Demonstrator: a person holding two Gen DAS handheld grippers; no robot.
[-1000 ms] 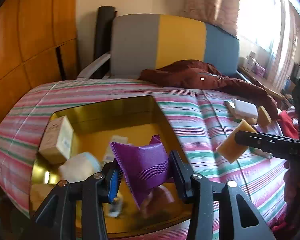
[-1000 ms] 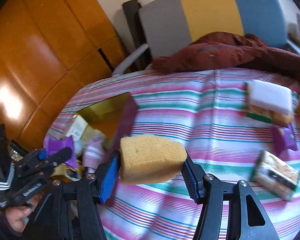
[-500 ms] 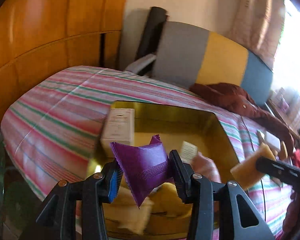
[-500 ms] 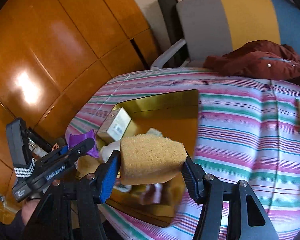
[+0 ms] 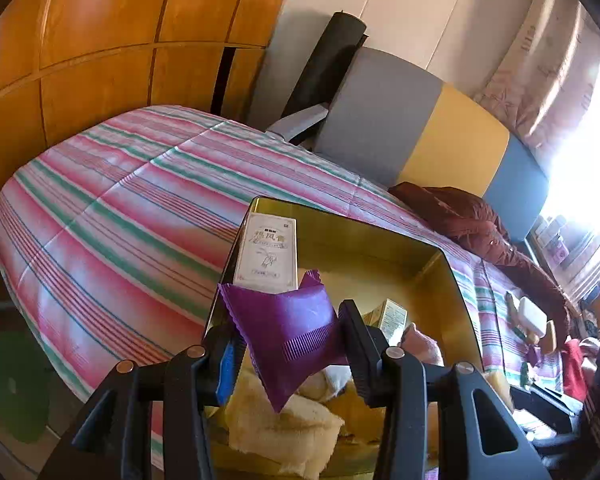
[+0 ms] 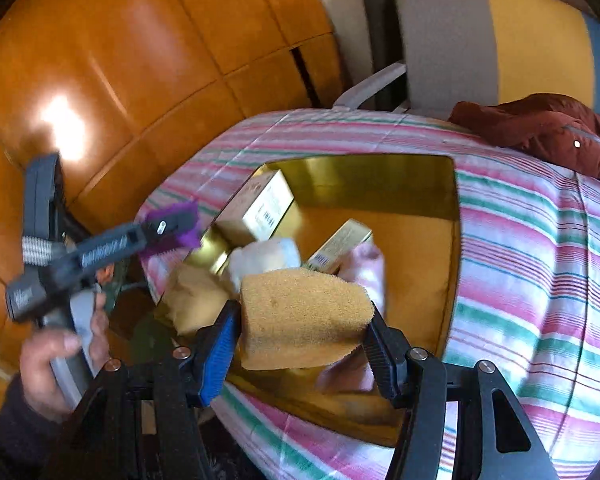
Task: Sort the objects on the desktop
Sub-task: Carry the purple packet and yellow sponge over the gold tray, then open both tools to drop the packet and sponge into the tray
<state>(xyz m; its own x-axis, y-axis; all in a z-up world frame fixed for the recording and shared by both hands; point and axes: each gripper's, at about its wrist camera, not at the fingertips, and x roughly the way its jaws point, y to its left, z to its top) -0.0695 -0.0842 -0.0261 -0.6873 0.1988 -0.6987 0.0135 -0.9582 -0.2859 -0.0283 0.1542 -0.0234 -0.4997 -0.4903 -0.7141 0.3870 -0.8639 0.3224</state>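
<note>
My left gripper [image 5: 288, 340] is shut on a purple foil packet [image 5: 284, 328], held above the near left corner of a gold box [image 5: 380, 236] on the striped cloth. In the right wrist view my right gripper [image 6: 300, 320] is shut on a yellow sponge [image 6: 300, 316] over the box's near side. The left gripper [image 6: 172, 226] with the purple packet [image 6: 176, 212] shows there at the left, in a person's hand [image 6: 56, 356]. Inside the gold box [image 6: 380, 172] lie a cream carton [image 5: 266, 252], a second small carton [image 6: 340, 246], pale cloths and sponges.
A striped pink, green and white cloth [image 5: 112, 208] covers the table. A dark red garment [image 5: 460, 216] lies at the far side before a grey, yellow and blue chair back [image 5: 420, 136]. More sponges [image 5: 534, 318] sit at the far right. Orange wooden panels [image 6: 140, 60] stand to the left.
Both grippers swung left across the table, from the striped cloth to over the gold box, each keeping its grip. The loose sponges and packets on the right left the right wrist view.
</note>
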